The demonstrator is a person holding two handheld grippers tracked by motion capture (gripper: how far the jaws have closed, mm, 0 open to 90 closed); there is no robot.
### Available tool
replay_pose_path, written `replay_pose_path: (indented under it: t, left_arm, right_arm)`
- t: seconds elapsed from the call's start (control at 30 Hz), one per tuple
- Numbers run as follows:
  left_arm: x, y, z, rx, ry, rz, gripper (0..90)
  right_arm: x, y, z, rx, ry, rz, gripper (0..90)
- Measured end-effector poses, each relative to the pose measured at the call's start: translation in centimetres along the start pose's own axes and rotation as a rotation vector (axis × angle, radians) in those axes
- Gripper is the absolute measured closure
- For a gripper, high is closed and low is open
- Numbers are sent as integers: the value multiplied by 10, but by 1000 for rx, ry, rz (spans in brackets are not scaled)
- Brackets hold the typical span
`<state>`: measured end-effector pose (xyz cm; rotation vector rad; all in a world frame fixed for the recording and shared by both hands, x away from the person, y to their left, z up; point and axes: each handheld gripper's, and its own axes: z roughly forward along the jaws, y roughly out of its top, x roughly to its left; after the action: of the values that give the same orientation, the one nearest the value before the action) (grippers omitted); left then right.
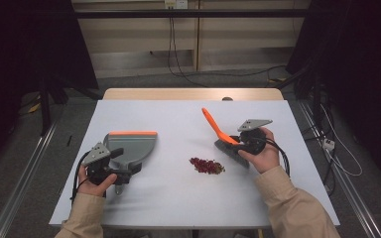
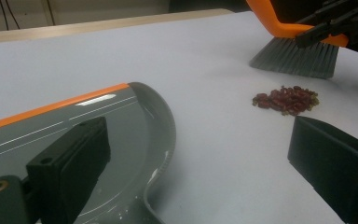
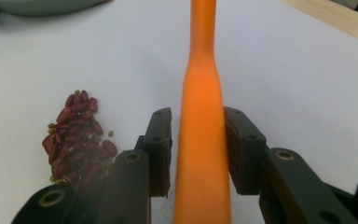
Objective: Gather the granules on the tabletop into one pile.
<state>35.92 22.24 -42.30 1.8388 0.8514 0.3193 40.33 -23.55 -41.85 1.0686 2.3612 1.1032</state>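
Right gripper (image 3: 198, 154): in your right hand; its view shows the two black jaws flanking the handle of the small brush with an orange plastic handle and grey bristles (image 1: 219, 133). The right jaw lies against the handle, while a thin gap shows at the left one, so you have no firm squeeze on it.
Brush: the high view shows its bristles down on the pale grey table (image 1: 178, 193), handle slanting up and away from you, just right of the heap.
Left gripper (image 1: 110, 166): in your left hand at the handle end of the grey plastic dustpan with an orange front lip (image 1: 131, 146). Its view shows the jaws standing wide apart; whether they pinch the handle you cannot tell.
Dustpan: flat on the table, well left of the heap; its tray looks bare in the left gripper view.
Heap of dark red beans with a few green ones (image 1: 207, 165): loose on the table, between dustpan and brush. The green ones show clearly in the right gripper view.
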Motion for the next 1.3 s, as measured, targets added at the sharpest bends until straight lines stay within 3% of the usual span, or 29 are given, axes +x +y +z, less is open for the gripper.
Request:
replay_pose_path:
  t: [0.23, 0.4, 0.47, 0.57, 0.8, 0.9, 1.03, 1.3]
  left_arm:
    - [0, 0, 0, 0, -1, -1, 54]
    - [0, 0, 0, 1, -1, 1, 54]
    - [0, 0, 0, 3, 2, 1, 54]
    - [-1, 0, -1, -4, 1, 3, 54]
    - [-1, 1, -2, -4, 5, 10, 54]
    - [-2, 1, -2, -7, 4, 8, 54]
    - [-3, 1, -1, -5, 4, 8, 54]
    - [-2, 2, -3, -8, 15, 8, 54]
  right_arm:
    - [2, 11, -1, 106, -15, 92, 703]
    - [7, 13, -2, 141, -66, 194, 708]
    - [10, 14, -3, 157, -92, 200, 712]
    - [16, 12, -3, 132, -138, 218, 714]
    - [30, 8, -2, 69, -177, 288, 715]
    - [40, 8, 1, 49, -213, 278, 715]
    - [47, 10, 5, 25, -207, 312, 715]
    - [65, 19, 19, 13, -227, 286, 716]
